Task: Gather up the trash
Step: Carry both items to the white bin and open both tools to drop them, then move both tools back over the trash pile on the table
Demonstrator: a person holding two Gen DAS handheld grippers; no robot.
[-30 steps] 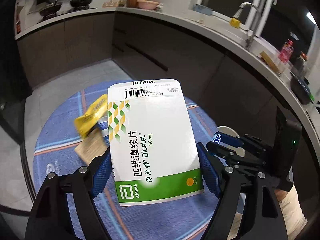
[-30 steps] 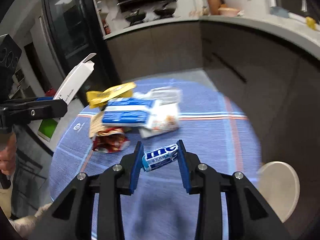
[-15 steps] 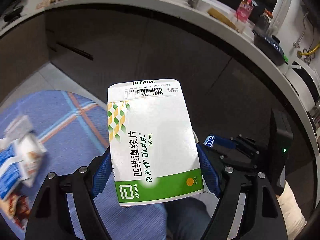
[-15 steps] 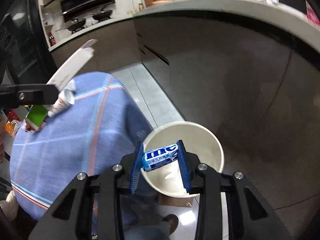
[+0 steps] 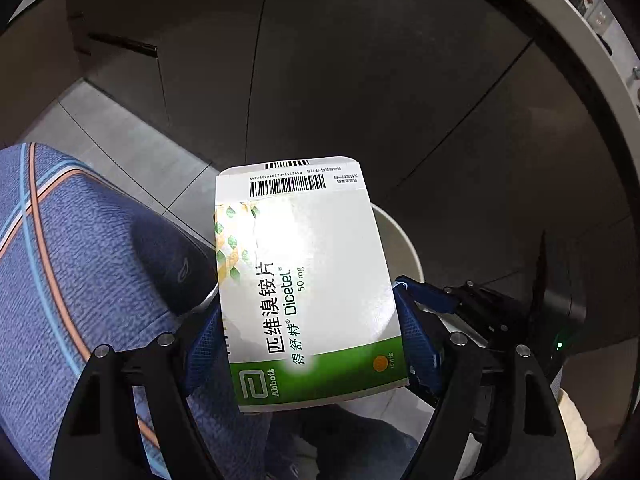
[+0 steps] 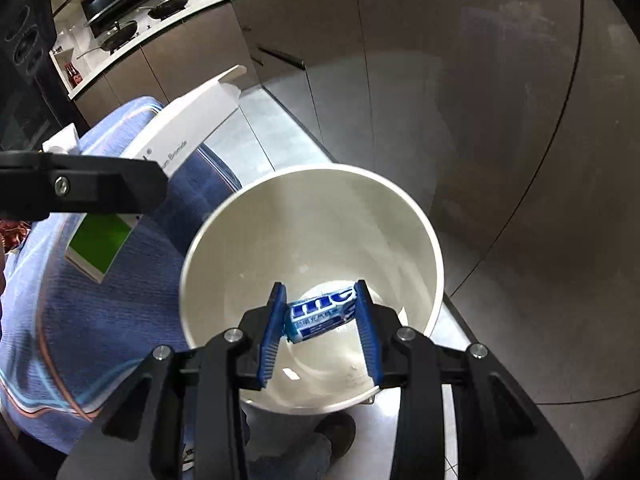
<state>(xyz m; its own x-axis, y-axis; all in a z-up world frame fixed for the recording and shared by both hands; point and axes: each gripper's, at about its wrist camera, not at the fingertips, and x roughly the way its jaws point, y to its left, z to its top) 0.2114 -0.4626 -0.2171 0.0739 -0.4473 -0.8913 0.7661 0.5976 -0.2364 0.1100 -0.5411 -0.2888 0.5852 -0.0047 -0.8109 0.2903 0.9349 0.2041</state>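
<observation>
Trash in both claws right now! Up in the left gripper (image 5: 310, 344), a white-and-green medicine box (image 5: 304, 280) stands pinched between the blue pads (image 5: 202, 346), barcode end up, green band down by the fingers. Over on the right, the right gripper (image 6: 320, 316) is clamped on a small blue-and-white candy pack (image 6: 322, 314), held crosswise between its pads, right above the mouth of the white bin (image 6: 420, 216).

Look around: the bin stands on the pale tiled floor (image 6: 280, 132), just beside the round table with its blue cloth (image 6: 100, 300), orange and light-blue stripes running across it. Dark cabinet fronts (image 6: 480, 120) curve behind the bin, and pans (image 6: 120, 30) sit on a stove at the far back. From the right wrist view, the left gripper's black finger cuts across the box, which tilts over the table's edge near the bin's rim.

In the left wrist view the box fills the middle and blocks most of the bin (image 5: 400, 240); only a curve of rim peeks out on its right side. The right gripper (image 5: 424, 294) shows beyond it, but its load is hidden there. Something reddish lies at the far left edge of the right wrist view, cut off and too small to name. Inside the bin, a few pale specks, hard to tell what.
</observation>
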